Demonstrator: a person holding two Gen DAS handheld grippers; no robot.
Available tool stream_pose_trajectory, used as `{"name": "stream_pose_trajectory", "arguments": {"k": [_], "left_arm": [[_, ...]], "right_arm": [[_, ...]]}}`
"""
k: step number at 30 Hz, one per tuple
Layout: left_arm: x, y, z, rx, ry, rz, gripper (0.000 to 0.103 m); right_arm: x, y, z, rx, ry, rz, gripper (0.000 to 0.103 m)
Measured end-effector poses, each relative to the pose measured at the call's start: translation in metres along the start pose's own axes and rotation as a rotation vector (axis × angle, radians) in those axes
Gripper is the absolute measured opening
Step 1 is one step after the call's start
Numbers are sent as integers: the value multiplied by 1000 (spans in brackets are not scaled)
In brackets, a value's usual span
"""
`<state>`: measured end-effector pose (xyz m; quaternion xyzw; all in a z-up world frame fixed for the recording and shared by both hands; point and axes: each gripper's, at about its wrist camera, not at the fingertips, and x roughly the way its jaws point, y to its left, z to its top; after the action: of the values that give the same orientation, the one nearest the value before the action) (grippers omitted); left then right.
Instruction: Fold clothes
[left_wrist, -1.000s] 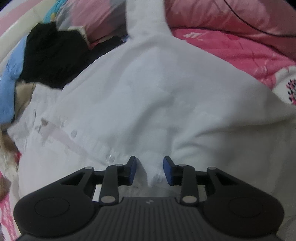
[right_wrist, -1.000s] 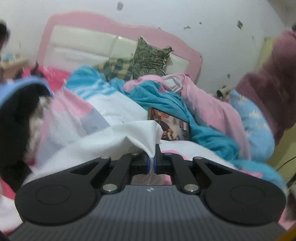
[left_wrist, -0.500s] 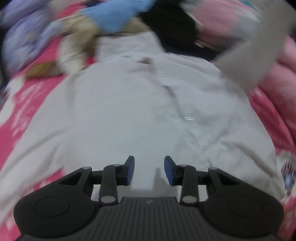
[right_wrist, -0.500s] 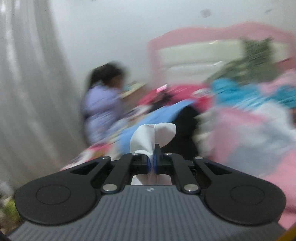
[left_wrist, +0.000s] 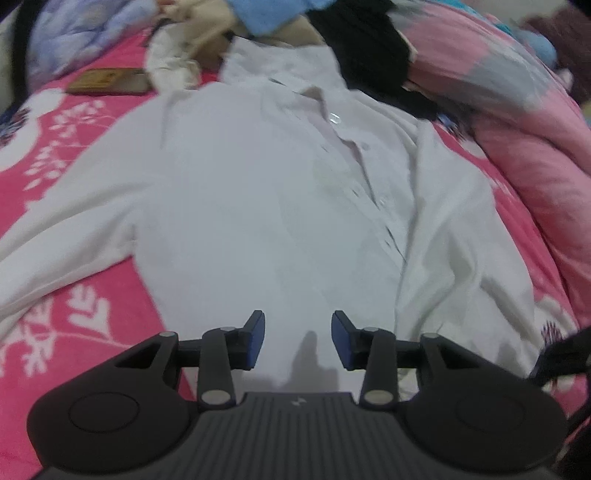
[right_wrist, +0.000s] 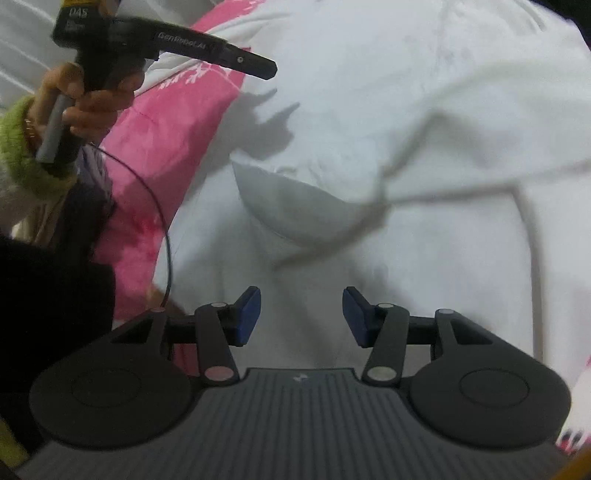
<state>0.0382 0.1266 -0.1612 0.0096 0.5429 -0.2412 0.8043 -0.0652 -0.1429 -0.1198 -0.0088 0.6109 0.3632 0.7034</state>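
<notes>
1. A white button-up shirt (left_wrist: 258, 192) lies spread flat, front side up, on a pink floral bedspread (left_wrist: 74, 302)
2. In the left wrist view its long axis runs from the hem, nearest the camera, up to the collar (left_wrist: 291, 85) at the far end, so the shirt points away from the left gripper (left_wrist: 297, 338)
3. The button placket (left_wrist: 369, 184) slants from the collar down toward the lower right, a little off the shirt's middle line
4. One sleeve (left_wrist: 62, 236) stretches out to the left across the bedspread; on the right the cloth bunches in soft folds against a pink quilt (left_wrist: 535, 158)
5. Beyond the collar sits a heap of other clothes: a black garment (left_wrist: 369, 48), a light blue one (left_wrist: 273, 14) and a beige one (left_wrist: 192, 40)
6. The left gripper hovers just above the hem with its jaws apart, having just widened a little; only bare shirt cloth shows between them, not pinched
7. The right gripper (right_wrist: 301, 315) points down at rumpled white cloth (right_wrist: 406, 166); its jaws have just sprung apart and clamp nothing
8. In the right wrist view a hand (right_wrist: 85, 103) in a green fuzzy cuff (right_wrist: 18, 155) holds the other gripper's handle at upper left
</notes>
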Motion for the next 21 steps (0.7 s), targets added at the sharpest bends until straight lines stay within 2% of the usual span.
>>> {"name": "stream_pose_trajectory", "arguments": {"k": [1,4,7,8,9,14,16,19,21], "left_arm": [[4,-3,-1,17,5,-9,43],[13,-13,-4,61,24,-47,43],[16,-33,-13,164,35,-65,45],[17,-39,-16,199,39,-71,45],[18,-46,-19,235,44,-75,46],[23,-81,-55,469,124,-41,46],[26,-89,-73,558,165,-8,47],[27,-92,-94,650,196,60,47],[22,-88,-96,640,197,63,47]], "right_arm": [[-6,-5,-3,22,-10,11,50],[-25,-30,-4,139,-119,8,51],[-40,-56,1,275,-242,-15,51],[-42,-59,4,279,-275,-26,50],[-42,-59,9,255,-295,-39,50],[-25,-23,32,-62,-379,-160,43],[-14,-12,29,-178,-373,-160,43],[7,-7,15,-238,-280,-122,41],[19,0,-1,-280,-203,-87,36]]}}
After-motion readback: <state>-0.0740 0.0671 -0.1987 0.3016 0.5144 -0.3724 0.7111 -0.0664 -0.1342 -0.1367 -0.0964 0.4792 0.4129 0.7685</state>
